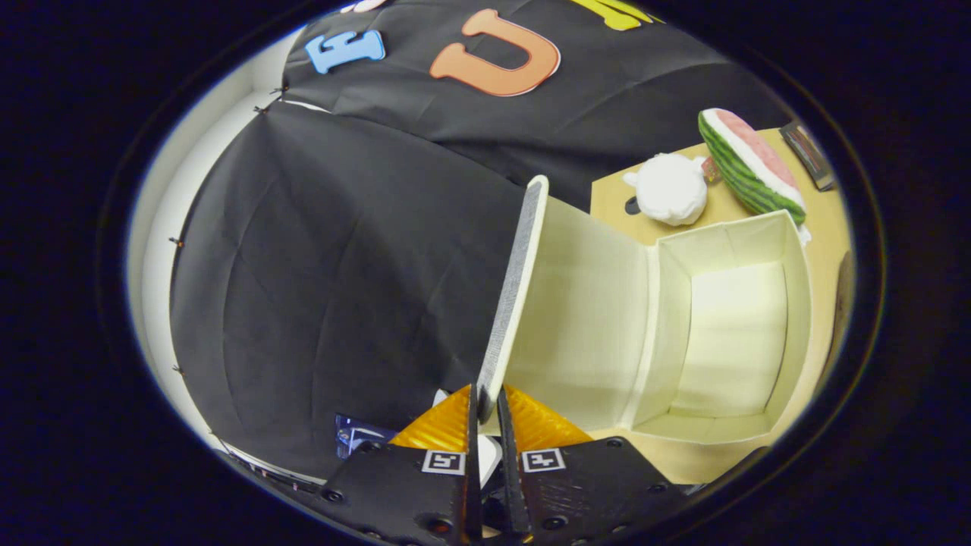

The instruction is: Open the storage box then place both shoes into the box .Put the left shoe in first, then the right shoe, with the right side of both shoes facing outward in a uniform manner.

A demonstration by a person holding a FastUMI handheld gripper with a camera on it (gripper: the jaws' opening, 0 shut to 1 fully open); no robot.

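Tongs point(486, 413) clamped on box lid point(517, 288) edge, swung open; empty storage box point(728, 334) at two o'clock.

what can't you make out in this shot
Gripper view:
- Claw, shut on the box lid: its fingers cover the lid's lower edge.
- Storage box: the floor nearest the claw sits behind its front wall.
- White plush toy: too small to identify.
- Dark flat item beyond the watermelon toy: too small to identify.

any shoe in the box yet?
No. The storage box stands open and bare inside, while the gripper has its jaws pinched on the edge of the lid.
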